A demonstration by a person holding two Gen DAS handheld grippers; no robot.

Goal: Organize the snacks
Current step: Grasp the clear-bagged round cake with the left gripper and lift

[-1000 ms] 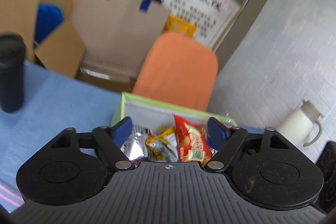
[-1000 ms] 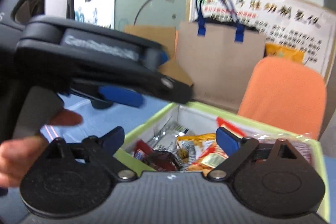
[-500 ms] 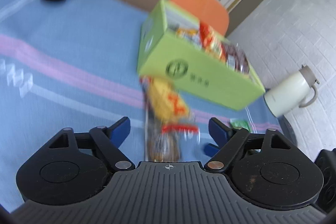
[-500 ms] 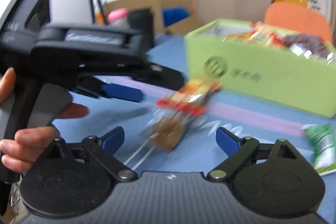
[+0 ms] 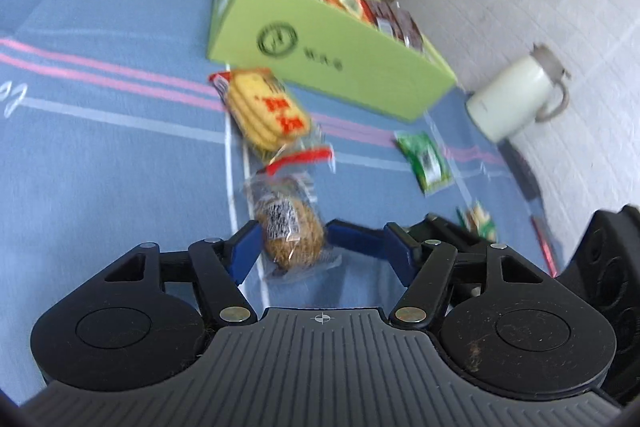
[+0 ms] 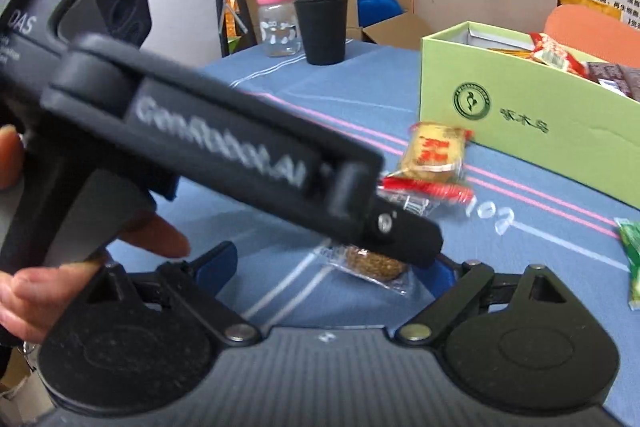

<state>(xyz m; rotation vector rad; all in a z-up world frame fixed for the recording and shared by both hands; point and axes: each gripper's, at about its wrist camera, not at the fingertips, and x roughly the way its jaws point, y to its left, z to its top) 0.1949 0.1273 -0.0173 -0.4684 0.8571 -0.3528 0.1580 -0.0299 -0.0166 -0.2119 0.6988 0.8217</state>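
At the far left edge of the blue striped tablecloth [image 6: 248, 211] we see a clear jar with a pink lid [image 6: 278, 23] and a black lidded cup [image 6: 322, 25], set well apart from the work, likely so they stay out of our way. Nearer us, our left gripper [image 5: 292, 241] reaches down over a brown sesame cake in a clear wrapper [image 5: 290, 227]; its jaws are closing around the packet, one blue pad on each side, though we cannot yet say the pads press on it. Just beyond lies a yellow biscuit packet with red print [image 5: 268, 109], close to the front wall of the green snack box [image 5: 340, 67], which already holds several packets and seems the place everything is meant to go. Our right gripper [image 6: 332, 267] hangs just behind the cake with jaws spread wide and nothing between them, probably waiting its turn. Further right, a small green packet [image 5: 426, 161] lies alone on the cloth, and a white jug [image 5: 516, 99] stands by the right edge.
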